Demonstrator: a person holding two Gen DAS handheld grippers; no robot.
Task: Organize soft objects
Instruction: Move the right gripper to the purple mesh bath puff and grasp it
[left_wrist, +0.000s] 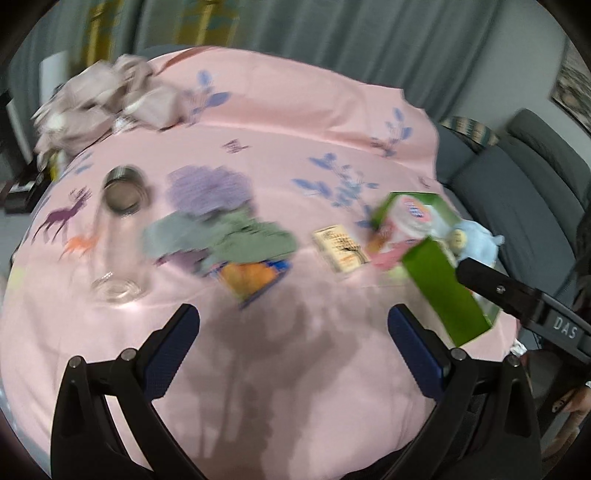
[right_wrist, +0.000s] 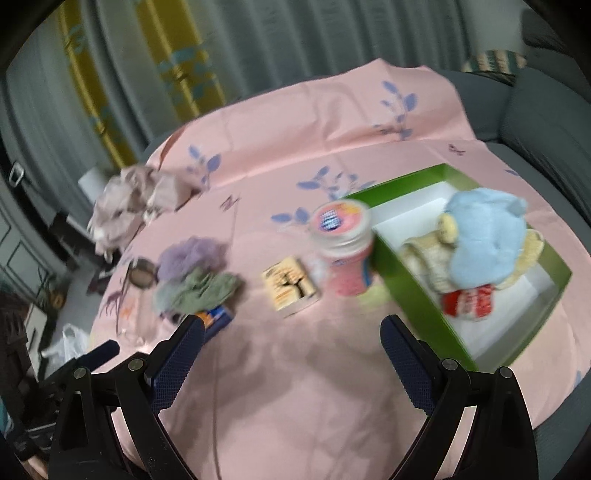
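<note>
- Left wrist view: the left tool (left_wrist: 293, 341) hangs over bare pink cloth with its 2 blue-padded fingers (left_wrist: 171, 349) spread wide and nothing between them.
- Just beyond it a green-grey cloth (left_wrist: 221, 234) lies crumpled, partly over a blue-and-orange packet (left_wrist: 255, 278), with a fuzzy purple puff (left_wrist: 210, 190) touching its far side.
- Left of those, a clear glass jar (left_wrist: 122, 236) lies on its side, its metal-rimmed mouth turned toward the far edge.
- Right of the cloth sits a small yellow card box (left_wrist: 340, 247), then a pink tub (left_wrist: 410, 218) next to a green box (left_wrist: 443, 291).
- A pale blue plush toy (left_wrist: 476, 240) shows behind the green wall, and the black finger of the right tool (left_wrist: 517, 295) reaches in from the right.
- A heap of beige fabric (left_wrist: 107, 96) rests at the far left of the pink tablecloth (left_wrist: 295, 110) covering the counter.
- Right wrist view: the right tool (right_wrist: 291, 350) is also spread wide, empty, above the bare tablecloth (right_wrist: 295, 387).
- Ahead on the right, the green box (right_wrist: 410, 295), white inside, holds the blue plush toy (right_wrist: 484, 240) lying on a cream knitted piece (right_wrist: 424, 266), with a red-and-white item (right_wrist: 469, 302) at its near side.
- The pink tub (right_wrist: 343, 254) stands upright against the box's left wall, the card box (right_wrist: 291, 286) just left of it.
- Further left lie the green-grey cloth (right_wrist: 199, 290) and purple puff (right_wrist: 192, 254), touching, outside the box.
- Motion blur softens both views.
</note>
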